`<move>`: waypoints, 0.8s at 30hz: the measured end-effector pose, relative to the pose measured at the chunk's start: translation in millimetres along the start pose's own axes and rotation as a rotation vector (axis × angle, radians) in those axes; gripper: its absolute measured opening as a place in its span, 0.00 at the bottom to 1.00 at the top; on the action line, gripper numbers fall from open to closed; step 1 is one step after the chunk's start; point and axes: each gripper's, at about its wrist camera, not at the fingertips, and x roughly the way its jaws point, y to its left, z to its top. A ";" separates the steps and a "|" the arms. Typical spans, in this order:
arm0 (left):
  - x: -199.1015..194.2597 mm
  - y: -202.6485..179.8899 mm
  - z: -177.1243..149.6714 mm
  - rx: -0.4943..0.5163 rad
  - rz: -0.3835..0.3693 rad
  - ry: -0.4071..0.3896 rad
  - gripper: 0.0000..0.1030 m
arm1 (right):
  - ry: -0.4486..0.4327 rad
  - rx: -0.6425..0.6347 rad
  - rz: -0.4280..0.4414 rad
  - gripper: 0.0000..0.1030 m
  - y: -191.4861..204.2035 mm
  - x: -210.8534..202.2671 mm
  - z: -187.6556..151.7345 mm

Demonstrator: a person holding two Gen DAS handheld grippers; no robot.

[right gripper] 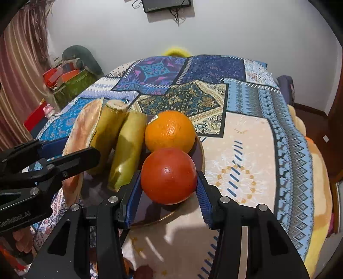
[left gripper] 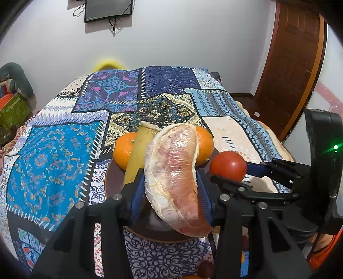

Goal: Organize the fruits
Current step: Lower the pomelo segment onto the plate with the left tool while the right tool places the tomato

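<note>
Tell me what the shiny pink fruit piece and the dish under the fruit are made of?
The pink piece looks like peeled pomelo flesh in clear plastic film: glossy wrinkles catch the light over pale membrane. The dish is dark and smooth with a thin gold-looking rim; glazed ceramic is likely, though coated metal or plastic can't be ruled out.

Two wrist fisheyes, close over one plate [left gripper: 111, 182] of fruit.
Left: faces 12 o'clock, toward wall monitor [left gripper: 108, 9]; right gripper [left gripper: 227, 176] at 3 o'clock. Right: same heading; left gripper [right gripper: 70, 150] at 9 o'clock. Shared: plate, patchwork cloth [right gripper: 246, 133], monitor.
</note>
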 end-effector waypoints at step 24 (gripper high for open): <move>-3.7 5.7 -2.1 0.004 -0.007 0.016 0.44 | -0.026 -0.022 -0.001 0.46 -0.8 -6.0 3.2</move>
